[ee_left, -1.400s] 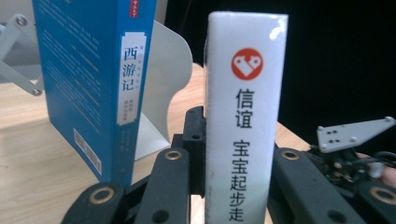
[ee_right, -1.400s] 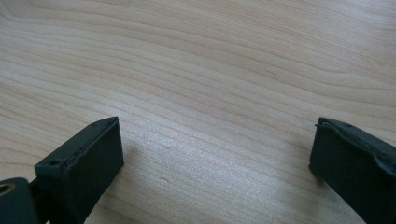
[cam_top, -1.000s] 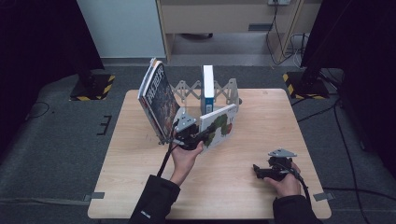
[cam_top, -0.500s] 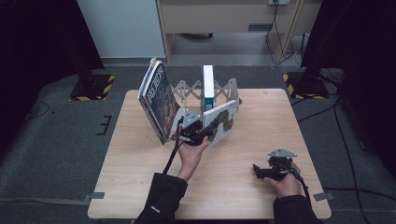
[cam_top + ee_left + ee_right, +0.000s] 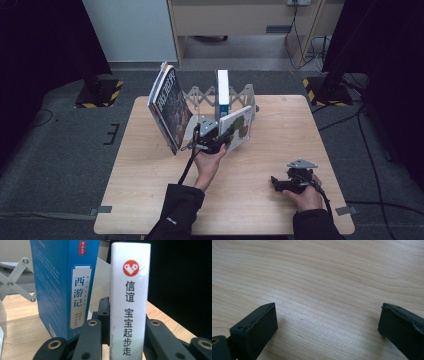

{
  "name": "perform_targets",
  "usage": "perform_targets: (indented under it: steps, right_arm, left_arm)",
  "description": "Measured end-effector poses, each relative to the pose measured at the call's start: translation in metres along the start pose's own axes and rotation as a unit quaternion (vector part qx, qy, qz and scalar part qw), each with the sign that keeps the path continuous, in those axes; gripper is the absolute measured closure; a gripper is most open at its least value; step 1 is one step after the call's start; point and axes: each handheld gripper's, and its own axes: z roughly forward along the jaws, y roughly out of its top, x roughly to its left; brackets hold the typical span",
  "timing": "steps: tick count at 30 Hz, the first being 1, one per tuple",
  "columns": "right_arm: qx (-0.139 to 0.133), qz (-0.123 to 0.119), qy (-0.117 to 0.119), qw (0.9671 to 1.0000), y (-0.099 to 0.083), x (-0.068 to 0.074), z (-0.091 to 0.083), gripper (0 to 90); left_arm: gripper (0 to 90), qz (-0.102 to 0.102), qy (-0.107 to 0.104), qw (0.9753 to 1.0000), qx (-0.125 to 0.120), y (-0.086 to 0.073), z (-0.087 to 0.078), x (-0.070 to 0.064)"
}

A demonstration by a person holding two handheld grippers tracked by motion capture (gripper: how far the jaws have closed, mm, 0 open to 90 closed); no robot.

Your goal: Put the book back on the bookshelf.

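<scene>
Nearest, the right gripper (image 5: 274,182) rests idle on the pale wooden table (image 5: 150,200), its jaws wide apart and empty. Mid-table, the left gripper (image 5: 227,136) clamps the thin white picture book (image 5: 237,127) by its spine, tilted, just short of the grey folding rack (image 5: 200,96). Beyond, 1 upright blue-and-white book (image 5: 222,93) already stands racked; 1 large dark book (image 5: 170,107) leans left. Insertion probably remains; open room lies right.

three books (image 5: 171,107), one rack (image 5: 200,95), two claws (image 5: 216,140).
</scene>
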Motion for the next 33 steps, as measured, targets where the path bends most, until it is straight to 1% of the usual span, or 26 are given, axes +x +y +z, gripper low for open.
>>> perform_targets:
  steps: [5, 14, 18, 20, 23, 33]
  right_arm:
    - [0.000, 0.000, 0.000, 1.0000, 0.000, 0.000, 0.000, 2.4]
    - [0.000, 0.000, 0.000, 1.0000, 0.000, 0.000, 0.000, 2.4]
    - [0.000, 0.000, 0.000, 1.0000, 0.000, 0.000, 0.000, 2.4]
    - [0.000, 0.000, 0.000, 1.0000, 0.000, 0.000, 0.000, 2.4]
    - [0.000, 0.000, 0.000, 1.0000, 0.000, 0.000, 0.000, 2.4]
    - [0.000, 0.000, 0.000, 1.0000, 0.000, 0.000, 0.000, 2.4]
  left_arm:
    - [74.7, 0.005, 0.009, 0.9999, 0.000, -0.003, 0.004, -0.002]
    - [74.7, 0.006, 0.016, 0.9998, 0.005, -0.009, 0.015, -0.005]
    - [74.7, 0.005, 0.020, 0.9998, 0.001, -0.011, 0.018, -0.004]
    - [74.7, 0.000, 0.022, 0.9998, 0.002, -0.012, 0.020, -0.004]
    - [74.7, -0.002, 0.026, 0.9997, 0.003, -0.014, 0.022, -0.003]
    - [74.6, -0.005, 0.033, 0.9994, 0.006, -0.020, 0.031, -0.002]
